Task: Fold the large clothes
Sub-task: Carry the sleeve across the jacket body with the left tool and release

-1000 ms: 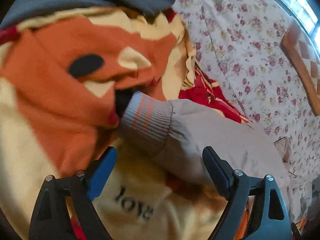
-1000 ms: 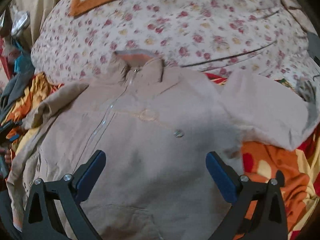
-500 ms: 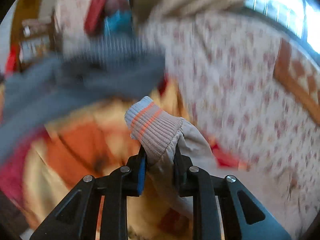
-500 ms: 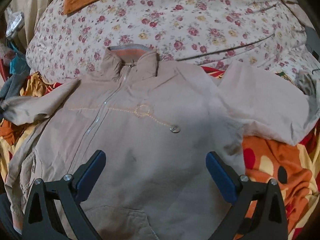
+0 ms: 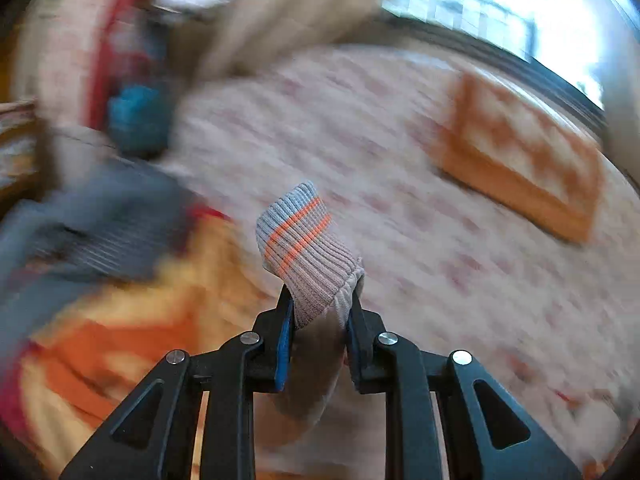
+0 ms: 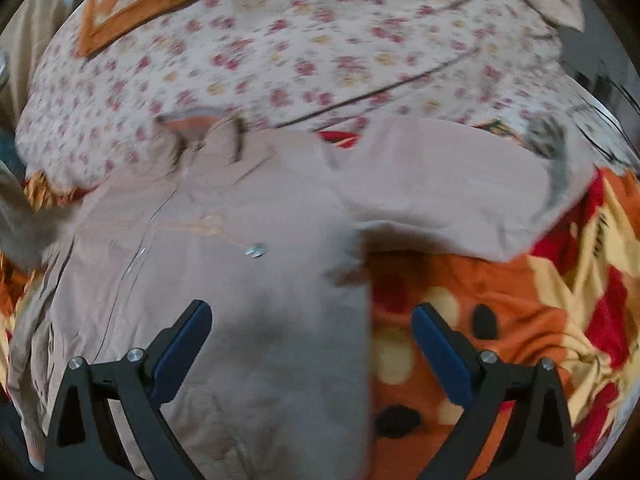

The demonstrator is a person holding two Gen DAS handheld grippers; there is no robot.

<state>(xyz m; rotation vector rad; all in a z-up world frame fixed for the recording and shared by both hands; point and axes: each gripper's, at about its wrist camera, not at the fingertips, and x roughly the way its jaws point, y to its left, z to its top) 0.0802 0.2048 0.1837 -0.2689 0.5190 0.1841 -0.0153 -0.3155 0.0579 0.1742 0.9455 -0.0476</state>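
left tool (image 5: 318, 320) clamped on the jacket's ribbed cuff (image 5: 304, 240), lifted over the bed (image 5: 440, 240). right tool (image 6: 312, 344) wide open, holding nothing, above the jacket (image 6: 240, 280) lying flat. risk: shallow knit grip slips if the sleeve drags.

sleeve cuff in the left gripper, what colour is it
Grey-beige ribbed knit cuff with orange stripes; clearest in the left wrist view.
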